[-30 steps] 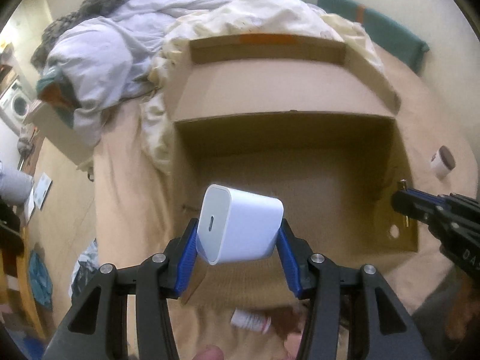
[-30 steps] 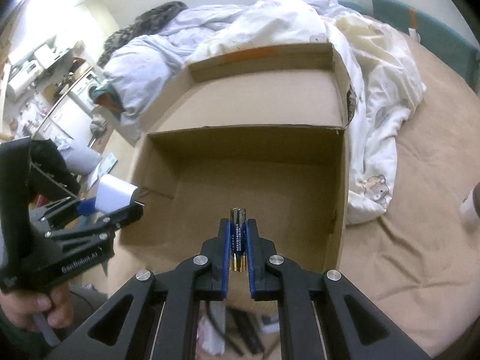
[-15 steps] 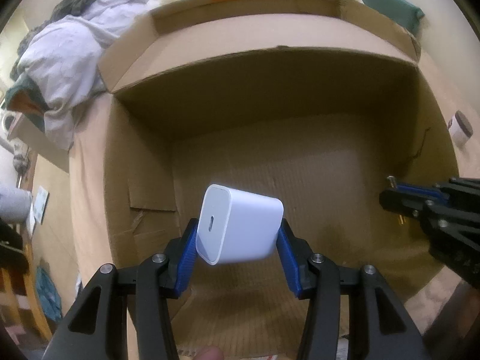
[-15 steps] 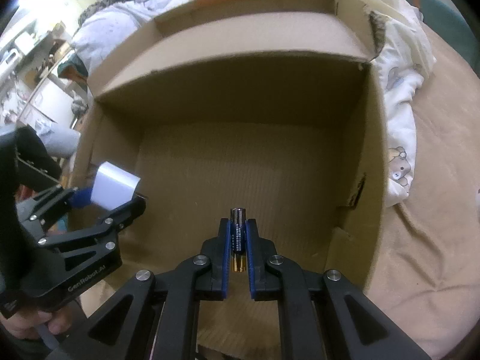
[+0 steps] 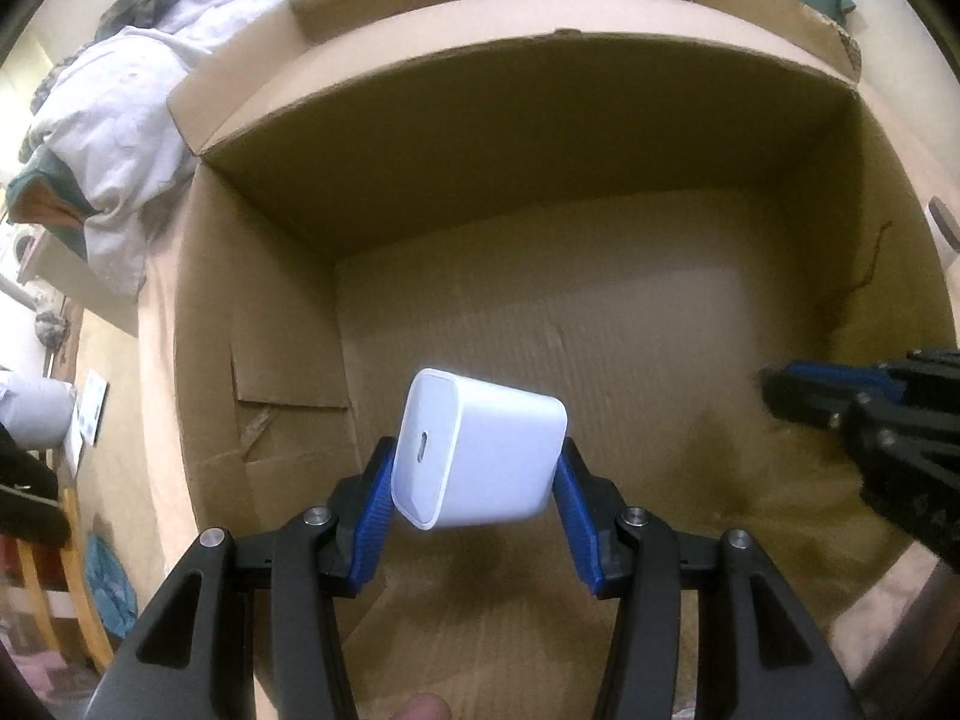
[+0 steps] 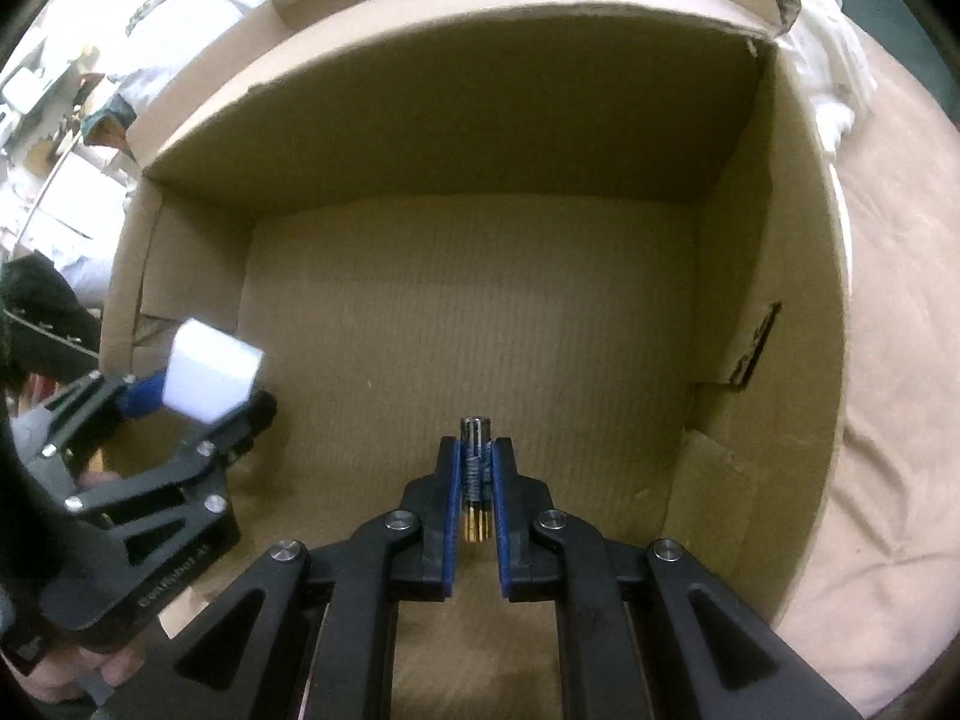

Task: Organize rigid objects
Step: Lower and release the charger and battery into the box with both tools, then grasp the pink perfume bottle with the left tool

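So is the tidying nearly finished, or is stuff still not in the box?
Not finished yet. The cardboard box has nothing lying on its floor. In hand: the left gripper is shut on a white charger, and the right gripper is shut on a battery, both down inside the box. Left to do: let both go onto the floor of the box.

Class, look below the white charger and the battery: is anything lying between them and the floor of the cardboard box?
Nothing visible: the box floor lies bare beneath the charger and the battery.
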